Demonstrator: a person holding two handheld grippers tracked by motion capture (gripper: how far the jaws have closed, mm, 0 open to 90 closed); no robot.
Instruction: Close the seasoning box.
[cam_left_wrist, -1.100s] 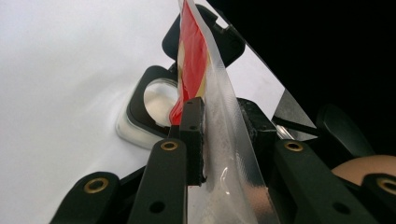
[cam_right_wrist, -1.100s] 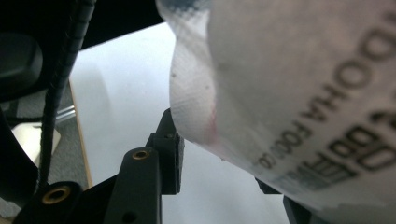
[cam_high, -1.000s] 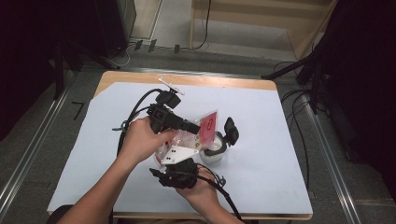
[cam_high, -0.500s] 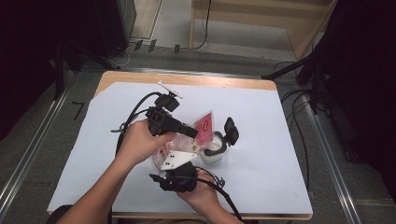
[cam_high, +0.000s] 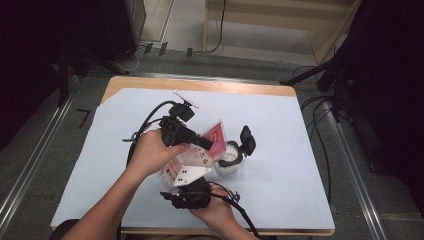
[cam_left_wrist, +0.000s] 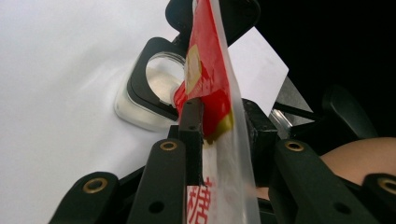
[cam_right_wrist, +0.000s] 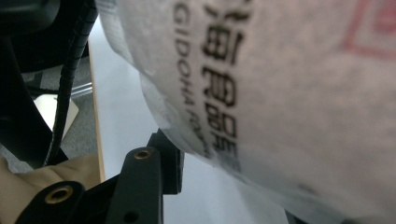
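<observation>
1. Left claw (cam_left_wrist: 219, 116) has its black jaws pinching a thin crinkly plastic bag (cam_left_wrist: 212, 84), red print up top, clear and whitish lower down
2. Right claw (cam_high: 192, 192) sits low near the table edge; its view has the bag's frosted side with black lettering right up close, can't tell if it's gripping
3. Bag hangs edge-on over a round white jar (cam_high: 229, 162) with a black flip lid, on smooth white paper (cam_high: 300, 150)
</observation>
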